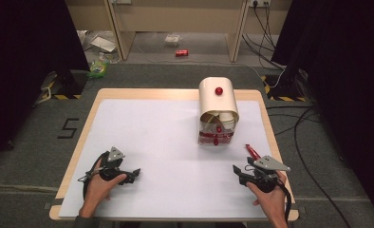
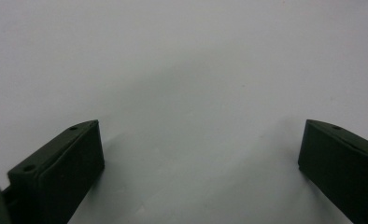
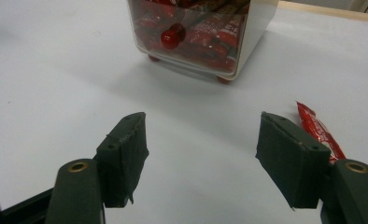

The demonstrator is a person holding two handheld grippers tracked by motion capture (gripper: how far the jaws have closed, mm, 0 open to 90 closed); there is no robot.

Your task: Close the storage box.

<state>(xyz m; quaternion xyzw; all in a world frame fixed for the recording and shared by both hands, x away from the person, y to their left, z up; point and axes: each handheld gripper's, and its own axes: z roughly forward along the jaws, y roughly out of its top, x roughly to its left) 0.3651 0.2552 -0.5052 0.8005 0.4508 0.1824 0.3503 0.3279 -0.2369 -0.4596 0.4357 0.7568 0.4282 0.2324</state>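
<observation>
I see a room with grey carpet, black curtains on both sides and pale wooden furniture at the back; cables trail over the floor on the right, and a small red can lies beyond the table. The light wooden table carries a white sheet over nearly its whole top. Toward the far right of the sheet stands a cream, round-topped dispenser box with a red knob; its clear lower drawer is packed with red sachets. One loose red sachet lies on the sheet between the box and my right gripper. That gripper rests low at the near right, jaws wide apart and empty, the sachet just beside its outer jaw. My left gripper, near left, is spread wide too, over bare sheet, holding nothing.
</observation>
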